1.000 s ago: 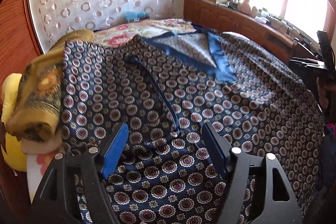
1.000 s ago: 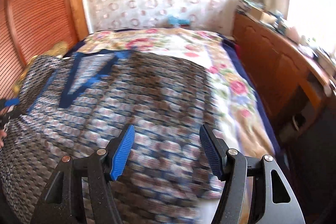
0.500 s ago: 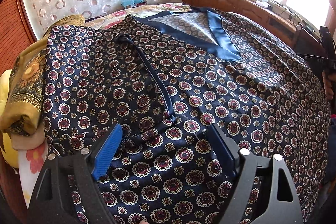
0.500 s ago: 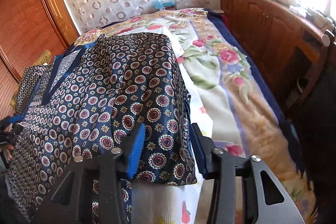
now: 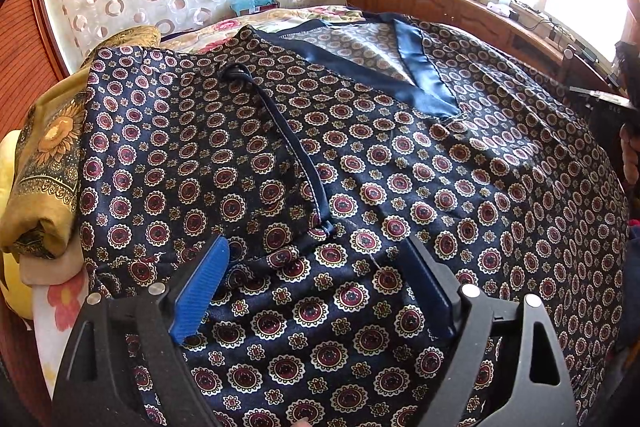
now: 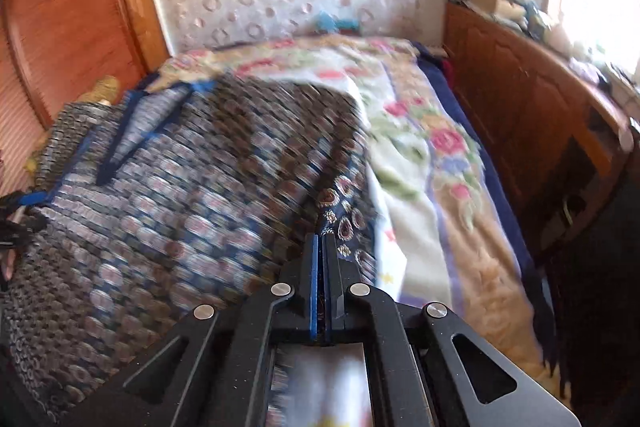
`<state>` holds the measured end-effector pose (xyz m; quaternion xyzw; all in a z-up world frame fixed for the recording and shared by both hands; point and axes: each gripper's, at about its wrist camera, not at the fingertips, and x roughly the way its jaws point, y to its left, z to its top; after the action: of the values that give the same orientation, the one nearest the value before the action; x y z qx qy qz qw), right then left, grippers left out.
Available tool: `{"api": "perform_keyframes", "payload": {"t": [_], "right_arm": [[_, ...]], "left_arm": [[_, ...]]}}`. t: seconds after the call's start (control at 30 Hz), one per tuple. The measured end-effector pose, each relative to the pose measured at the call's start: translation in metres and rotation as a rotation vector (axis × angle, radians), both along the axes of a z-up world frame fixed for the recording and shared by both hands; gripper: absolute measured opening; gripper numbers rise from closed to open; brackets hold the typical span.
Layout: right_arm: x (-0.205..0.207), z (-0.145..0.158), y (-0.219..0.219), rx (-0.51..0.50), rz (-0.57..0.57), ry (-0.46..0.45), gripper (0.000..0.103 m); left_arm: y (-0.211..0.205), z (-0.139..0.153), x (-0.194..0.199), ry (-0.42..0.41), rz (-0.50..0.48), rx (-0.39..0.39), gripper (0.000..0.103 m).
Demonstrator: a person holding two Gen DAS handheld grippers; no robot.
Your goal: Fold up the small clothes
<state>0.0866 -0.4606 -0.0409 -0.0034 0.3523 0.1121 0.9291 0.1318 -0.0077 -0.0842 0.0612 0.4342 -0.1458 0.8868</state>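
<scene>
- Left wrist view: a navy patterned garment (image 5: 400, 187) with red-and-cream medallions lies spread over the bed, its plain satin V-neck trim (image 5: 416, 67) towards the far end.
- A dark sleeve hem (image 5: 296, 155) runs diagonally across the cloth, its near end close to the fingertips.
- The left gripper (image 5: 316, 283) hovers over the near part of the garment, jaws spread wide with only flat fabric below them; they have just been opening.
- A folded mustard sunflower-print cloth (image 5: 48, 163) sits at the left edge, touching the garment.
- Right wrist view, blurred: the right gripper (image 6: 322, 247) is clenched on the garment's (image 6: 200, 187) right edge, cloth pinched between the pads.
- The floral bedspread (image 6: 436, 155) lies bare to the right, beside a wooden cabinet (image 6: 528, 115).
</scene>
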Motion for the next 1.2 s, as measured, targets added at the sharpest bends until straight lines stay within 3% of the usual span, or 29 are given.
{"api": "perform_keyframes", "payload": {"t": [0.17, 0.3, 0.53, 0.7, 0.8, 0.97, 1.2], "right_arm": [[-0.012, 0.021, 0.05, -0.055, 0.099, -0.07, 0.001], [-0.015, 0.012, 0.087, -0.108, 0.168, -0.064, 0.002], [-0.014, -0.007, 0.094, -0.08, 0.193, -0.029, 0.005], [-0.03, 0.003, 0.07, -0.02, 0.149, -0.056, 0.023], [-0.047, 0.011, 0.06, -0.005, 0.098, -0.087, 0.04], [-0.052, 0.015, 0.027, -0.004, -0.022, -0.099, 0.042], [-0.02, -0.02, 0.013, 0.036, -0.127, 0.038, 0.042]], "left_arm": [[0.0, 0.0, 0.0, 0.001, 0.001, -0.001, 0.088], [0.0, 0.0, 0.0, 0.0, 0.001, 0.0, 0.088], [-0.001, -0.001, -0.001, -0.001, 0.001, 0.003, 0.088], [0.002, 0.012, -0.011, -0.039, 0.037, -0.037, 0.089], [-0.003, 0.036, -0.032, -0.135, 0.038, -0.083, 0.089], [-0.015, 0.065, -0.057, -0.254, 0.045, -0.119, 0.089], [-0.025, 0.075, -0.067, -0.274, 0.056, -0.176, 0.089]]}}
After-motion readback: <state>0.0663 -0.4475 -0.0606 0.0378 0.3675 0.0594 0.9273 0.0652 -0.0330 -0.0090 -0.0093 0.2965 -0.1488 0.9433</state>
